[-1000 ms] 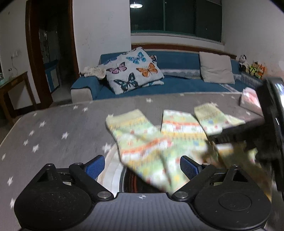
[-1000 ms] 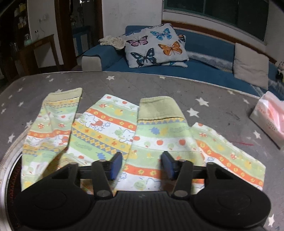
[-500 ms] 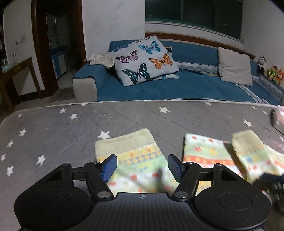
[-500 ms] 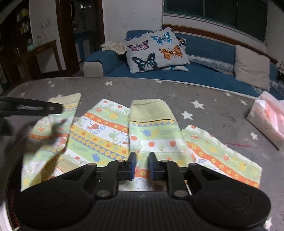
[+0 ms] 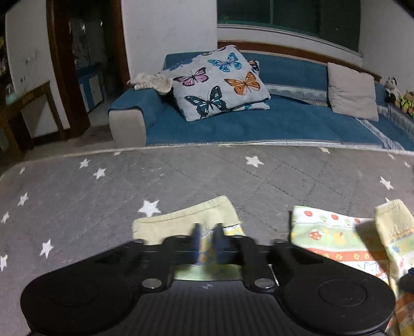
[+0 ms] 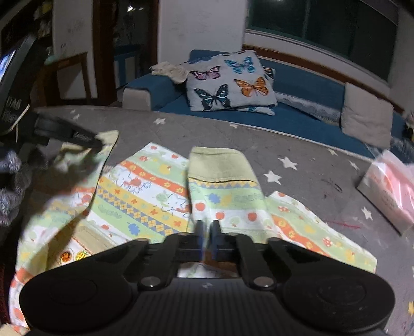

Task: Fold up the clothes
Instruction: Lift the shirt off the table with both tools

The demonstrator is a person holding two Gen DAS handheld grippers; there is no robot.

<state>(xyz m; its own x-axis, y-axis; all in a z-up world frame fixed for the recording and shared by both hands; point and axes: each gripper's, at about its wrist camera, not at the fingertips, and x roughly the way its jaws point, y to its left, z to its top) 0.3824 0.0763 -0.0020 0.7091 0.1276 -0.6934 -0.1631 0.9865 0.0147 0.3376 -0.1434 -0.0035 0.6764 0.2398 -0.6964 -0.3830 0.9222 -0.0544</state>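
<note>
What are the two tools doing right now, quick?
Left tool: just closed, pinching the left sleeve of the patterned shirt.
Right tool: just closed, pinching the right sleeve.

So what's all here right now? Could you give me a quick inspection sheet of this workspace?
Surface: grey quilted cover with white stars.
Job's things: patterned child's garment spread flat, both cuffed parts laid out.
Clutter: pink plastic packet at the right edge.
Grippers: left gripper shut on the left cuffed part; right gripper shut on the garment's middle.
Cables: nothing seen.
Surroundings: blue sofa, butterfly cushion, dark window.
</note>
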